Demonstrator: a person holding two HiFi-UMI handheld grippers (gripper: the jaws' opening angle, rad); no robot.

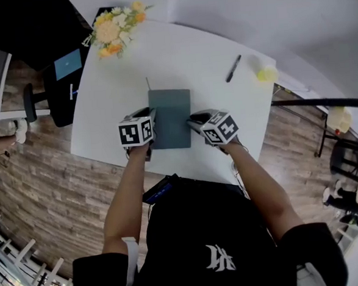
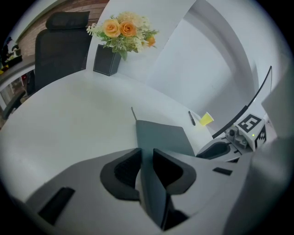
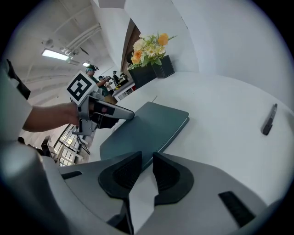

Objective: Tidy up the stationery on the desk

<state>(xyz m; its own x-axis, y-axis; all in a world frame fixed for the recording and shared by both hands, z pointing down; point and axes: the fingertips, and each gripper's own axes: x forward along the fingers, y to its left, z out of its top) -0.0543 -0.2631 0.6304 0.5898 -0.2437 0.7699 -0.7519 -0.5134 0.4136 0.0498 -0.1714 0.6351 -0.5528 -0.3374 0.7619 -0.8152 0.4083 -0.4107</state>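
A grey-teal notebook [image 1: 171,118] lies closed in the middle of the white desk [image 1: 197,52]. My left gripper [image 1: 151,118] is at its left edge, and in the left gripper view [image 2: 146,158] the jaws are shut on that edge of the notebook [image 2: 165,135]. My right gripper [image 1: 193,121] sits at the right edge. Its jaws [image 3: 147,160] are nearly together, with only white desk showing between them, beside the notebook [image 3: 147,126]. A black pen [image 1: 233,68] and a yellow paper lump [image 1: 266,74] lie at the far right. A thin pencil [image 1: 148,84] lies just beyond the notebook.
A dark planter of orange and white flowers [image 1: 115,29] stands at the desk's far left corner. A black office chair [image 1: 30,27] is beyond it. The desk's near edge runs just under both grippers. A black rod [image 1: 320,104] sticks out at the right.
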